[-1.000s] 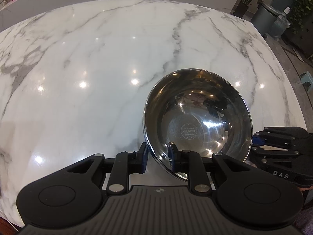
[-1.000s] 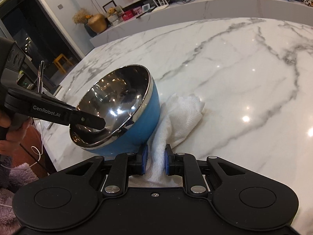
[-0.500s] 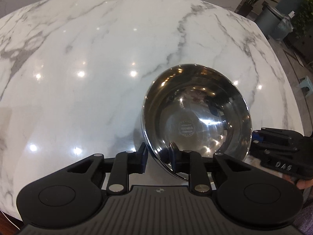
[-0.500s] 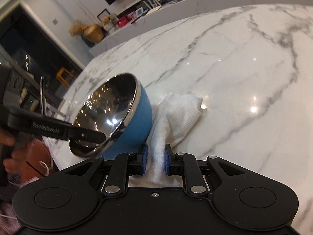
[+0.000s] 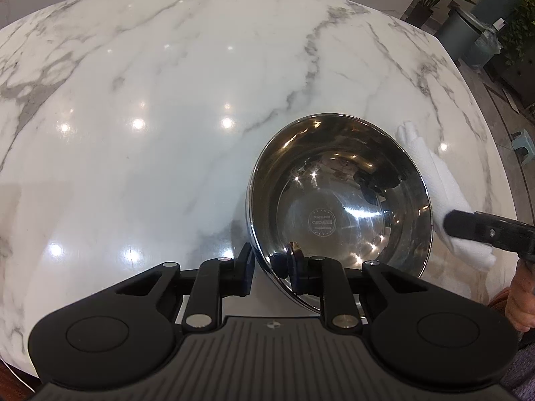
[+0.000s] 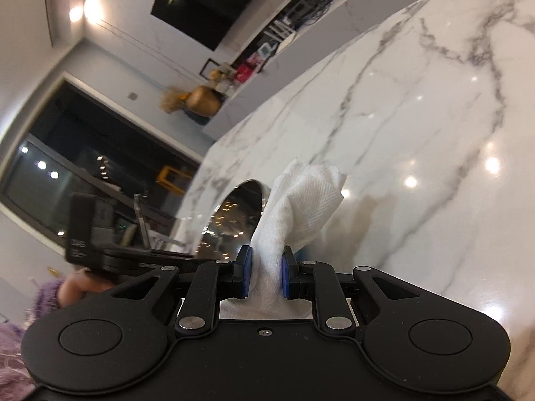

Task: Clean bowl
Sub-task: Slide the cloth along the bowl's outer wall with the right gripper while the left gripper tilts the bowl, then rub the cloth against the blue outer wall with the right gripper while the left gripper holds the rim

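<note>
item: steel bowl (image 5: 341, 214), mirror-bright inside with a round stamp at its base, tilted on the white marble counter (image 5: 150, 107) near its front right part. rim caught on the near side.

item: left gripper (image 5: 269, 262), clenched on the bowl's rim, one finger outside the wall, the other inside.

item: white cloth (image 6: 301, 197), crumpled paper-like weave, standing up out of the right gripper (image 6: 265, 275), which is clamped on its lower part. in the left wrist view the cloth (image 5: 444, 197) lies just beside the bowl's right outer wall; whether it touches the wall cannot be told.

item: bowl (image 6: 237, 214) in the right wrist view, partly hidden behind the cloth, only its rim and part of the inside showing.

item: a hand (image 5: 521, 297) at the right edge of the left wrist view.
</note>
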`<state>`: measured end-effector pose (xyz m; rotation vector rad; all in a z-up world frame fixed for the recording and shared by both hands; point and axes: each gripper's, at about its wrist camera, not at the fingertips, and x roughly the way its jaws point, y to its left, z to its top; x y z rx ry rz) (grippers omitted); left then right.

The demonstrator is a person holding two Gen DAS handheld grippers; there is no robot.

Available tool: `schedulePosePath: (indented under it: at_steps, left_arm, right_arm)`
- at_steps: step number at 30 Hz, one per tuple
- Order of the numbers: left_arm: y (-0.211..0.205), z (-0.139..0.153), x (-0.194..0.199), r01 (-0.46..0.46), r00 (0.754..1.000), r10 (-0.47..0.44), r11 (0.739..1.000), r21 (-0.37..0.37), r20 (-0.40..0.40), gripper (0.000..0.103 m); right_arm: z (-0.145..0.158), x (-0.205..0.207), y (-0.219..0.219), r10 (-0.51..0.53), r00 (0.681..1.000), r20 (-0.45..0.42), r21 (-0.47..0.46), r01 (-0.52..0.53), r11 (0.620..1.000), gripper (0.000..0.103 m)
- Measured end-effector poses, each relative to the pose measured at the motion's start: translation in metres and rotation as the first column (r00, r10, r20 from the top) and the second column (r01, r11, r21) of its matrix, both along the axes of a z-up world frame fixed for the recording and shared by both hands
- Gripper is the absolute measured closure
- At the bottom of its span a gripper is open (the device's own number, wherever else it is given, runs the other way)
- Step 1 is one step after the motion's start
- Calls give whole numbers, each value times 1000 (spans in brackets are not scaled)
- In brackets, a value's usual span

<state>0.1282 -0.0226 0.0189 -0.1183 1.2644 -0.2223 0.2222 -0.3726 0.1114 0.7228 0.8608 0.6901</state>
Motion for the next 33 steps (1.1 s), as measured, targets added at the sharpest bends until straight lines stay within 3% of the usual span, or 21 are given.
schedulePosePath:
  at_steps: [10, 17, 29, 33]
  left_arm:
    - [0, 0, 0, 3, 1000, -3, 1000, 1, 0, 84]
    - [0, -1, 0, 5, 1000, -5, 1000, 1, 1, 84]
    - [-3, -1, -2, 5, 1000, -5, 1000, 4, 4, 84]
    - [-4, -1, -1, 9, 1000, -9, 1000, 7, 4, 84]
  right_arm:
    - [-8, 4, 26, 56, 998, -36, -220, -62, 973, 85]
    - [-9, -7, 29, 25, 1000, 0, -300, -24, 954, 74]
    - [-17, -9, 27, -141, 990, 17, -252, 141, 957, 71]
    - [-22, -5, 25, -162, 987, -5, -218, 157, 963, 87]
